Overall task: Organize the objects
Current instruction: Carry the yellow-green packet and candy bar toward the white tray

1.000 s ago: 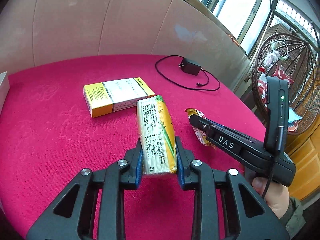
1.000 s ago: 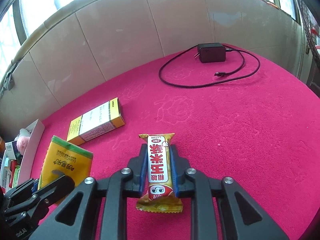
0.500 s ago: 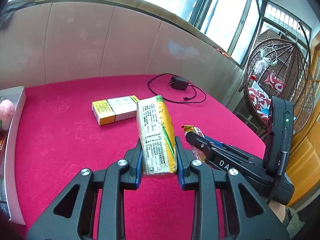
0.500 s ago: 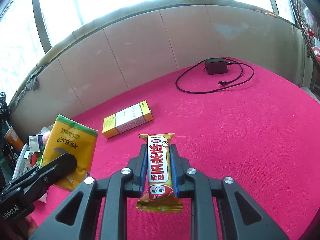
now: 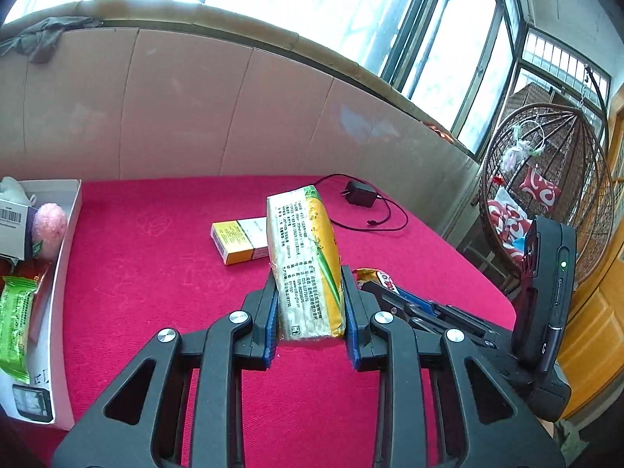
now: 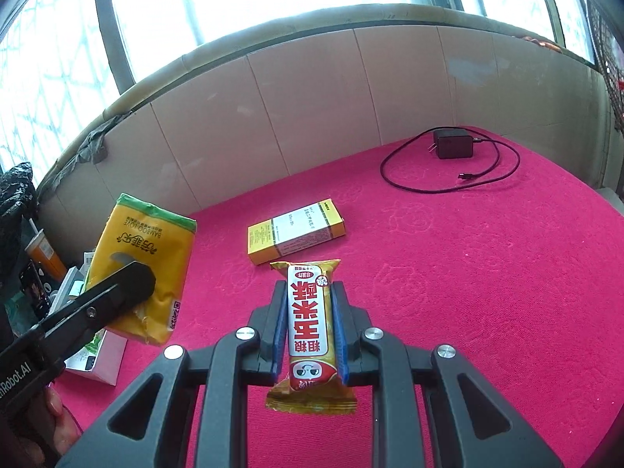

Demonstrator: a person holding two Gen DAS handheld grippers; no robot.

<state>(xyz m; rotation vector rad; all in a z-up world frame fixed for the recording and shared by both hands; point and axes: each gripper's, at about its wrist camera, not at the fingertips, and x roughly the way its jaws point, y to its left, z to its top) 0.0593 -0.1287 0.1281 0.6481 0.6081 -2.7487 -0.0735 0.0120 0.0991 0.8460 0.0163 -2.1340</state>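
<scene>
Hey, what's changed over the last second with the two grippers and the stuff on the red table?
Both grippers rose and pulled back: the white box came into view at left. The left gripper stays clamped on the tissue pack, the right gripper on the snack bar. The yellow carton and charger haven't moved.

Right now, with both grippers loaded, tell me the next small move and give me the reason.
Probably carry the left gripper, shut on the yellow tissue pack, further left until it is over the white box, then lower it in. The box already holds sorted items, the pack hangs clear of the pink cloth, and the right gripper holds its snack bar clear of that path.
</scene>
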